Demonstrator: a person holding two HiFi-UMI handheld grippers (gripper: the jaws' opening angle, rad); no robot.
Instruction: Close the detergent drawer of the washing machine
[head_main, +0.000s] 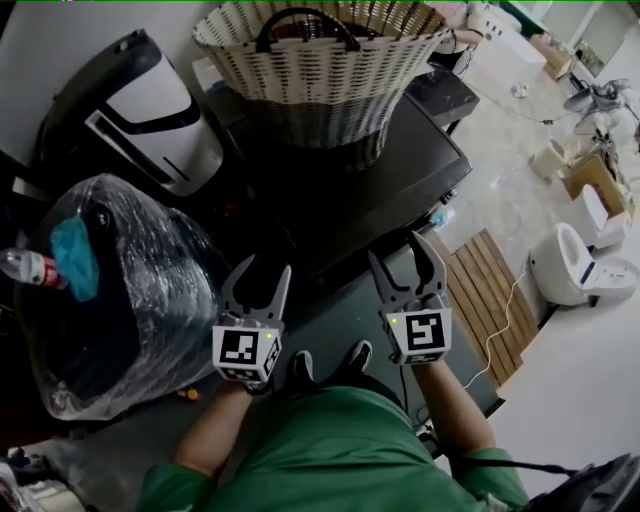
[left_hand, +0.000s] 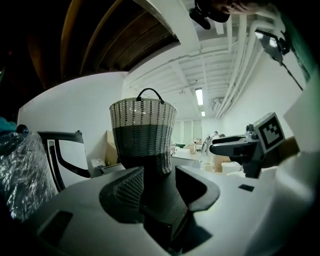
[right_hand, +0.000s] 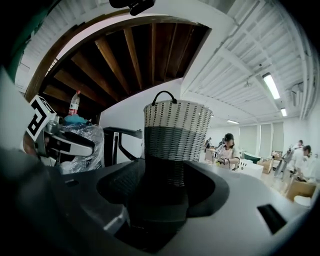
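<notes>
The left hand-held gripper (head_main: 267, 268) and right hand-held gripper (head_main: 393, 245) are hovering spread and empty, facing the washing machine (head_main: 350, 170); the detergent drawer is not showing.

Green shirt (head_main: 340, 450), black shoes (head_main: 355, 358); left hand-held gripper (head_main: 266, 268), right hand-held gripper (head_main: 394, 247): grey.

I'm looking down on the washing machine (head_main: 400, 175).
Its flat, dark top is lying level just ahead of me; I'm not making out the drawer on the shadowed front.

All three views toward basket (head_main: 320, 90)
</notes>
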